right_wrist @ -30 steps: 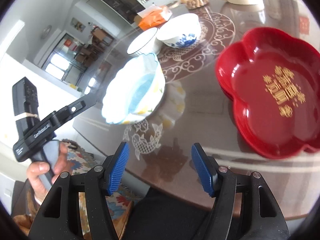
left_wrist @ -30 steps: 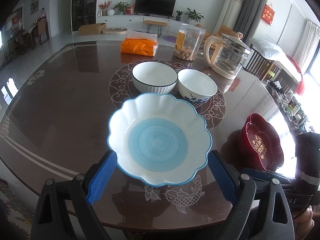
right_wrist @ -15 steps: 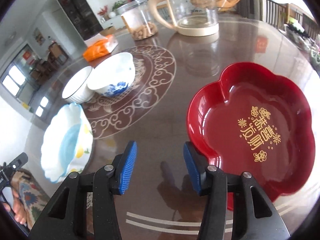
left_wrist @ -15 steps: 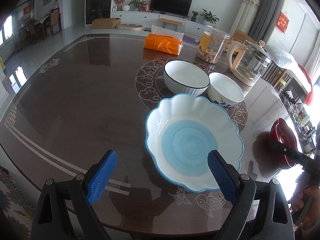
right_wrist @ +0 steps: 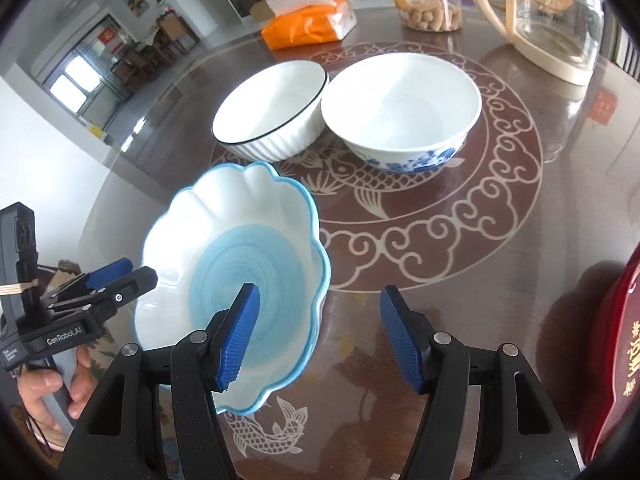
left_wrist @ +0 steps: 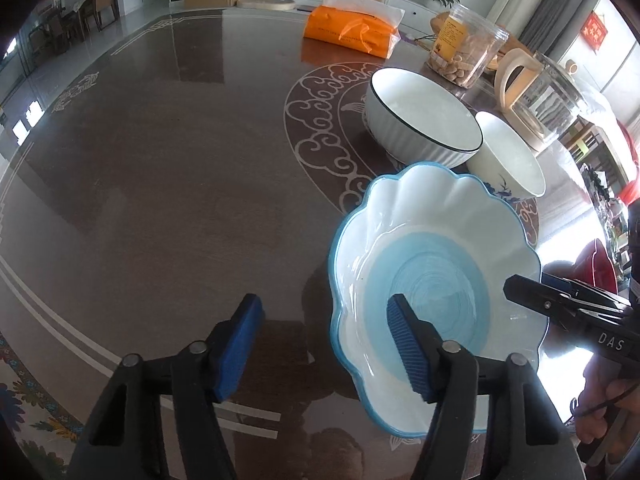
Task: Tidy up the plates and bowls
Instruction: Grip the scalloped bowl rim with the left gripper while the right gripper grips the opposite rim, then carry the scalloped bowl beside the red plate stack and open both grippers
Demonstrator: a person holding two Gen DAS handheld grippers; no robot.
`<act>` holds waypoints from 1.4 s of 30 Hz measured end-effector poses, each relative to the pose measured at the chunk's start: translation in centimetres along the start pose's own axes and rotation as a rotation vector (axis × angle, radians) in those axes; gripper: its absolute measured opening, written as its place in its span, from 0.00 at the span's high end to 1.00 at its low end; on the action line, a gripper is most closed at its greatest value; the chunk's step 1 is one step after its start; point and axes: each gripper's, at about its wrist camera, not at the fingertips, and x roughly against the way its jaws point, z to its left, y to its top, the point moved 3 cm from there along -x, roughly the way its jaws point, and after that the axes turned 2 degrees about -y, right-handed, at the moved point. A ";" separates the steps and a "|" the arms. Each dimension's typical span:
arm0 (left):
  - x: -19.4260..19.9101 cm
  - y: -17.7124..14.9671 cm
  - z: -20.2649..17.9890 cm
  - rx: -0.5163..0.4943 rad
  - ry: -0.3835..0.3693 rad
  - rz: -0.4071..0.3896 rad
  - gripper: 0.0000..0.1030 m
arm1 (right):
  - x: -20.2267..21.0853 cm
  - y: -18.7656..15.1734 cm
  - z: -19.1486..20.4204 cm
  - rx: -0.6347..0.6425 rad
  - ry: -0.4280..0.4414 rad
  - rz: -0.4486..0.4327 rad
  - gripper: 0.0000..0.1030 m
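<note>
Through my left gripper (left_wrist: 324, 344) camera I look down on a dark, glossy surface (left_wrist: 160, 168) with pale scroll and fish patterns. Its blue pads stand apart and are closing; the left rim of the scalloped blue-and-white plate (left_wrist: 436, 280) sits between them, not yet pressed. One pad hangs over the bare surface, the other over the plate's blue centre.

That plate lies near the front edge of the surface. Just behind it are two bowls, side by side and touching or nearly so: on the left a white ribbed bowl with a dark rim (left_wrist: 424, 120), on the right a white bowl with blue flowers (left_wrist: 508, 160). Farther back sit an orange tissue pack (left_wrist: 348, 32), a clear jar of snacks (left_wrist: 460, 52) and a glass kettle with a cream handle (left_wrist: 540, 96).

From my right gripper (right_wrist: 320, 332) camera, the plate appears lower left, with my left gripper reaching its rim from the left, a hand (right_wrist: 52, 388) around the handle. My right gripper's pads are apart and hold nothing: the left pad is over the plate, the right one over the surface. At the far right edge sits a red lacquer dish with gold lettering (right_wrist: 616, 352).
</note>
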 end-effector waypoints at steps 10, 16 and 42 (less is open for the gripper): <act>-1.6 -1.0 -1.1 0.045 -0.058 0.037 0.84 | -1.3 -0.4 0.7 0.035 -0.038 0.053 0.87; 1.5 -3.5 -5.1 -0.014 -0.080 -0.020 0.84 | 1.7 -2.5 -0.6 0.022 -0.046 0.034 0.88; -2.3 -5.8 -13.1 -0.131 -0.117 0.022 0.83 | 6.4 -9.3 -8.8 -0.147 -0.123 0.011 0.87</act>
